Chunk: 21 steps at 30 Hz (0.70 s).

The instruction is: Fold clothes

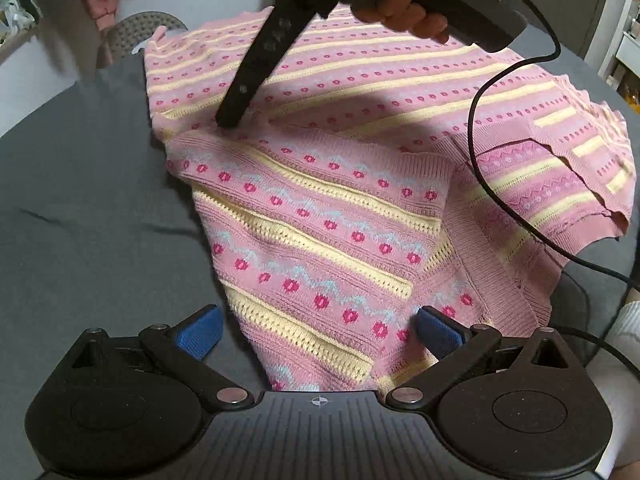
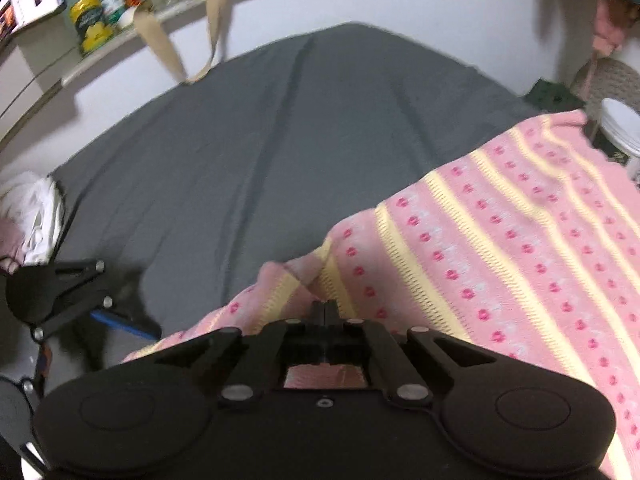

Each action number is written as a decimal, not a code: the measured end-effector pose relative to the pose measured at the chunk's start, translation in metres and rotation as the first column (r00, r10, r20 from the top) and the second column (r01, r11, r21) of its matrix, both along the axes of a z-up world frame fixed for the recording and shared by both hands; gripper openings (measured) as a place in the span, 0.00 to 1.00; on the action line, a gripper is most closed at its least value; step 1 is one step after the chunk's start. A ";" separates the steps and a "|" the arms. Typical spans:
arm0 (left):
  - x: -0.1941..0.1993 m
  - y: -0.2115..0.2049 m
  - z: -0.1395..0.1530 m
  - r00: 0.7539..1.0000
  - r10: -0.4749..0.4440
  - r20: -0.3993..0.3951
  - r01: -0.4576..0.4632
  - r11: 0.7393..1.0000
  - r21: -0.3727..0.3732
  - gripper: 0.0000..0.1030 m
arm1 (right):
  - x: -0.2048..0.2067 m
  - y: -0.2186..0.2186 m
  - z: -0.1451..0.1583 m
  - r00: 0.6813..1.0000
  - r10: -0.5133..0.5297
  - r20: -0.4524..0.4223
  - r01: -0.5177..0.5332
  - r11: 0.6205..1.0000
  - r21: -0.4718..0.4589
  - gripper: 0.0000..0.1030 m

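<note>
Left gripper (image 1: 318,330) fingers, blue-padded, are spreading wide apart over the near part of the pink knitted sweater with yellow stripes and magenta dots (image 1: 320,220), gripping nothing. Right gripper (image 2: 325,307) fingers are pressing together, clamping a bunched fold of the sweater's edge. In the left wrist view the right gripper's black fingers are touching the sweater at 11 o'clock, a person's hand (image 1: 400,4) holding it at 12. Sweater is lying spread on the grey sheet-covered bed (image 2: 248,152), partly folded over itself. A black cable (image 1: 476,152) is trailing across the sweater at 3 o'clock.
</note>
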<state>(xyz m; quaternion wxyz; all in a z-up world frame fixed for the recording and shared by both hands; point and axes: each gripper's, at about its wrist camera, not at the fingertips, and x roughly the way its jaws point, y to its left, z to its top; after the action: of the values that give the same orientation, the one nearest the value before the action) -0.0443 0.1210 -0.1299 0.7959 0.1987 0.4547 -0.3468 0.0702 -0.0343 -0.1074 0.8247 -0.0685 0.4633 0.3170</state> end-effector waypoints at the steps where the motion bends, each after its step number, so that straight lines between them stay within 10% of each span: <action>1: 0.002 -0.001 -0.001 1.000 0.001 -0.003 -0.001 1.000 0.000 1.00 | 0.001 -0.004 0.001 0.999 -0.047 0.012 0.047 0.999 -0.002 0.01; 6: 0.007 0.003 -0.004 1.000 0.002 -0.008 -0.002 1.000 0.002 1.00 | 0.004 -0.016 -0.007 0.986 -0.161 -0.039 0.161 0.987 0.010 0.02; 10: 0.009 0.000 -0.005 1.000 0.005 -0.009 -0.005 1.000 0.005 1.00 | 0.003 -0.025 -0.006 0.980 -0.188 -0.063 0.195 0.973 0.126 0.34; 15: 0.002 0.000 -0.002 1.000 0.004 -0.012 -0.004 1.000 0.002 1.00 | 0.004 -0.015 -0.017 0.983 -0.151 -0.103 0.161 0.982 0.095 0.30; 17: 0.001 0.000 -0.001 1.000 0.004 -0.013 -0.004 1.000 0.001 1.00 | -0.001 -0.007 -0.021 0.987 -0.128 -0.101 0.136 0.988 0.077 0.11; 21: 0.001 -0.004 -0.002 1.000 0.004 -0.012 -0.004 1.000 0.003 1.00 | -0.013 0.009 -0.010 0.985 -0.159 0.068 0.162 0.986 -0.038 0.04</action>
<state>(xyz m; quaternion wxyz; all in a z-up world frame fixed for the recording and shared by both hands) -0.0429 0.1170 -0.1322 0.7937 0.1968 0.4604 -0.3455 0.0567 -0.0252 -0.1176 0.8605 -0.0593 0.4471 0.2370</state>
